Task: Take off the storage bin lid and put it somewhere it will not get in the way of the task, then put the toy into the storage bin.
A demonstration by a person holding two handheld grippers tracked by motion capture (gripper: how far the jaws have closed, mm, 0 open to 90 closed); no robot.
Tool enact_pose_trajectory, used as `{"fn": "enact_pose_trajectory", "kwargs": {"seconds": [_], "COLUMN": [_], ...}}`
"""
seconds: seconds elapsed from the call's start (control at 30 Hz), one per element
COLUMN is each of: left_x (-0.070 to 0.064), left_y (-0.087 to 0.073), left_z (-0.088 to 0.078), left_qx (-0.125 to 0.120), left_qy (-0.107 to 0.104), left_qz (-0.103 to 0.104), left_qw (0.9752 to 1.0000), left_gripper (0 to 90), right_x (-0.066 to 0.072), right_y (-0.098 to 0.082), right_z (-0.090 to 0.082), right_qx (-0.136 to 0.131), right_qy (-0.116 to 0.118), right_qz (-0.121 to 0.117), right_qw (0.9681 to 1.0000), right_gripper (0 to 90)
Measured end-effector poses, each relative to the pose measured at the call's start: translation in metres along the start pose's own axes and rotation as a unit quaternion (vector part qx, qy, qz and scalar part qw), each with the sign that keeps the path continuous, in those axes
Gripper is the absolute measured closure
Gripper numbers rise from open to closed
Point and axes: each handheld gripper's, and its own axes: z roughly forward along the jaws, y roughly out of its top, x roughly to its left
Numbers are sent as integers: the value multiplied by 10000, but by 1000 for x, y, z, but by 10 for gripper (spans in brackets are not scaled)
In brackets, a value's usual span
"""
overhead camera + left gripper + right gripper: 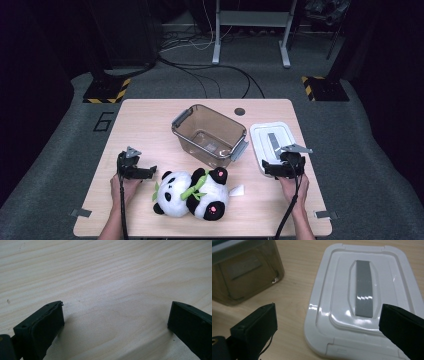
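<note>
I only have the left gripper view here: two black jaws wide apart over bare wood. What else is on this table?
Observer: A clear brown bin stands open at mid-table, with nothing visible inside it.
Operator: Has it got a lid?
Observer: Yes, a white lid with a grey handle lies flat on the table to the bin's right, apart from it.
Operator: Where are the other tongs?
Observer: The right tongs are at the lid's near edge, jaws wide apart, holding nothing.
Operator: Anything to pack?
Observer: Two plush pandas lie together at the near edge, between the hands, beside the left tongs.
</note>
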Motion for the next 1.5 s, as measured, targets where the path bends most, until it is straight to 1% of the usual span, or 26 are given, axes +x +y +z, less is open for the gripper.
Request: {"fn": "enact_pose_trajectory", "kwargs": {"seconds": [0.1,0.17,0.2,0.23,0.33,0.43,0.57,0.63,0.73,0.77,0.83,0.87,0.9,0.97,1.0,1.07,1.1,1.13,1.2,1.23,1.27,1.33,1.37,1.4,1.47,1.5], "left_x": [0,0,0,0,0,0,0,0,0,0,0,0,-1,-2,-2,-3,-3,-3,-3,-3,-4,-4,-6,-6,-12,-14], "left_y": [0,0,0,0,0,0,0,0,0,0,0,0,0,0,0,0,1,2,3,3,5,8,10,10,18,21], "left_z": [0,0,0,0,0,0,0,0,0,-1,0,0,0,0,0,0,-2,-3,-9,-12,-16,-26,-31,-31,-48,-53], "left_qx": [-2,-5,-5,-4,-2,-2,1,5,5,20,14,12,-25,-32,-32,-10,90,134,48,62,107,82,42,42,-6,2], "left_qy": [4,4,5,4,4,6,7,4,2,-1,2,6,55,127,127,186,221,276,229,230,175,-50,-108,-108,-210,-210], "left_qz": [2,-1,-2,-3,-1,-3,-6,-7,-4,-18,-31,-39,-99,-172,-172,-230,-233,-307,-439,-416,-441,-620,-677,-677,-640,-603], "left_qw": [10000,10000,10000,10000,10000,10000,10000,10000,10000,10000,10000,10000,9999,9998,9998,9996,9994,9991,9988,9989,9988,9980,9976,9976,9977,9980], "left_gripper": [1,2,2,2,2,2,2,2,2,3,3,3,4,5,5,5,6,17,58,68,63,47,46,40,40,41], "right_x": [5,6,9,13,16,17,15,16,15,17,18,19,19,20,20,21,21,21,21,21,21,21,21,21,21,21], "right_y": [-12,-14,-21,-30,-43,-57,-68,-71,-76,-78,-79,-80,-80,-80,-80,-81,-81,-82,-82,-82,-82,-82,-82,-82,-82,-82], "right_z": [-3,-4,-5,-6,-8,-9,-9,-8,-7,-5,-6,-5,-4,-4,-4,-4,-4,-4,-4,-4,-4,-4,-4,-4,-4,-4], "right_qx": [8,14,20,66,104,162,234,263,297,424,408,462,495,468,468,434,429,429,421,421,421,417,416,416,414,417], "right_qy": [26,16,-7,-88,-115,-117,-119,-150,-123,-134,-140,-145,-154,-128,-128,-158,-171,-198,-190,-190,-188,-192,-191,-191,-191,-192], "right_qz": [-26,-51,-94,-187,-241,-191,-130,-128,-180,-198,-309,-329,-362,-383,-383,-307,-307,-275,-285,-290,-293,-291,-293,-293,-284,-287], "right_qw": [10000,10000,10000,9998,9996,9996,9996,9995,9993,9988,9986,9983,9980,9981,9981,9985,9985,9985,9985,9985,9985,9985,9985,9985,9986,9985], "right_gripper": [5,4,0,0,0,0,0,0,0,0,0,0,0,0,0,0,0,0,0,0,0,0,0,0,0,0]}}
